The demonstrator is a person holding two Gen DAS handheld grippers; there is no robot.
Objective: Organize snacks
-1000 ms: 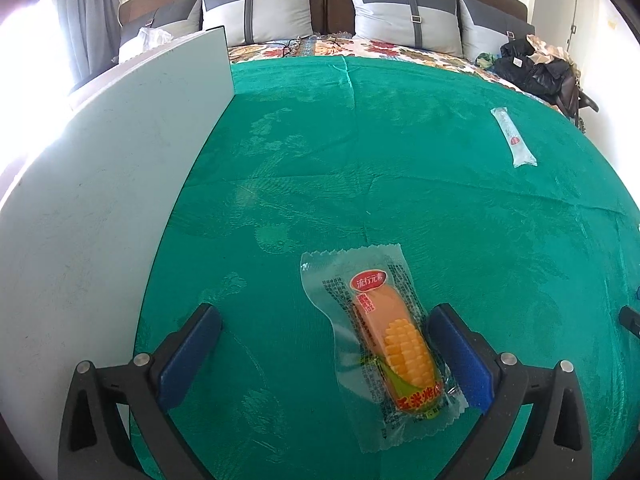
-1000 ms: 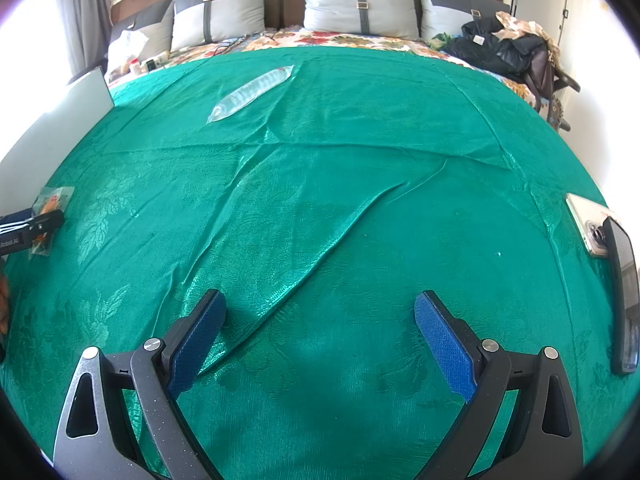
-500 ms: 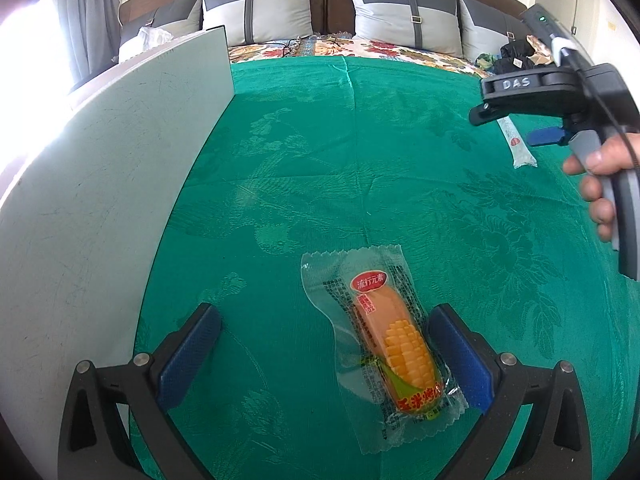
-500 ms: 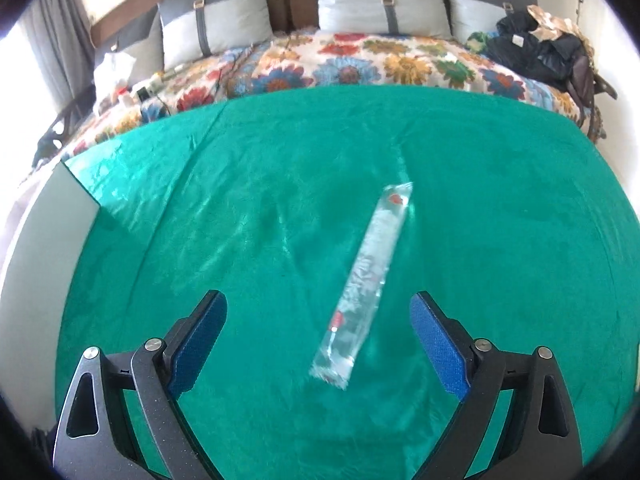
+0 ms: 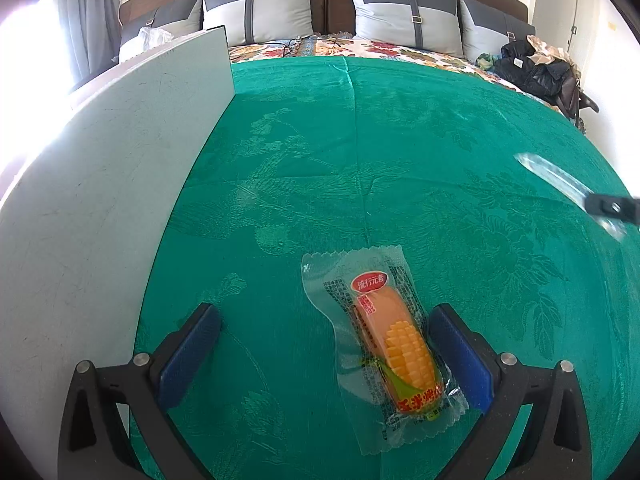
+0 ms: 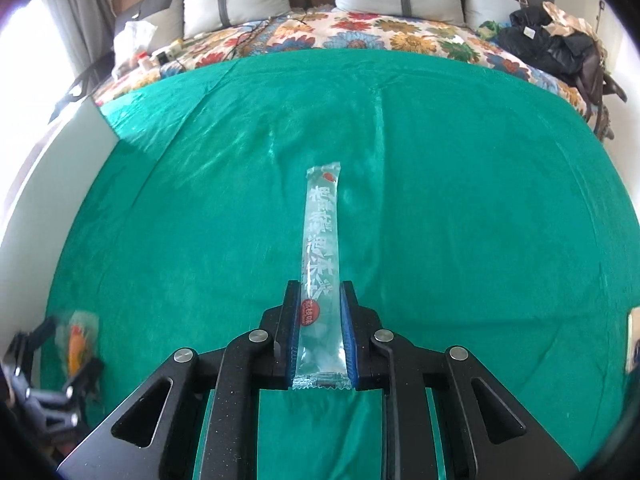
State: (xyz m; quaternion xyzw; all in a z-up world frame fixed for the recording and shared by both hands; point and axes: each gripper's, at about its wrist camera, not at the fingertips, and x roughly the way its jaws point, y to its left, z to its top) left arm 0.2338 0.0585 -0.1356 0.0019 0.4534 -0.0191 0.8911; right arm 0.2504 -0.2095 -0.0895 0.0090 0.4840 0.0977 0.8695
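Left wrist view: the left gripper (image 5: 320, 354) tilts steeply down over the green cloth (image 5: 360, 160), its blue pads (image 5: 188, 356) spread wide and released. A corn snack (image 5: 394, 344) in a clear wrapper lies flat on the cloth between the jaws, low and right of centre in the frame. It sits close against the right pad, possibly touching it, and well apart from the left one, with its long axis running from upper left to lower right. A pale board (image 5: 100, 184) fills the left side of the frame, its edge meeting the cloth. At the far right edge, blurred, the right gripper's tip shows with a long clear stick pack (image 5: 560, 178) reaching up and left from it.

Right wrist view: the right gripper (image 6: 320, 336) also points steeply down, at the bottom centre of the frame. Its jaws are clenched on the stick pack (image 6: 322, 240), gripping its near end, the sealed edge just behind the pads. The rest of the pack runs straight up the middle of the frame, above the cloth (image 6: 480, 200). In the lower left corner, blurred, the left gripper (image 6: 60, 360) straddles the corn snack (image 6: 76, 344).
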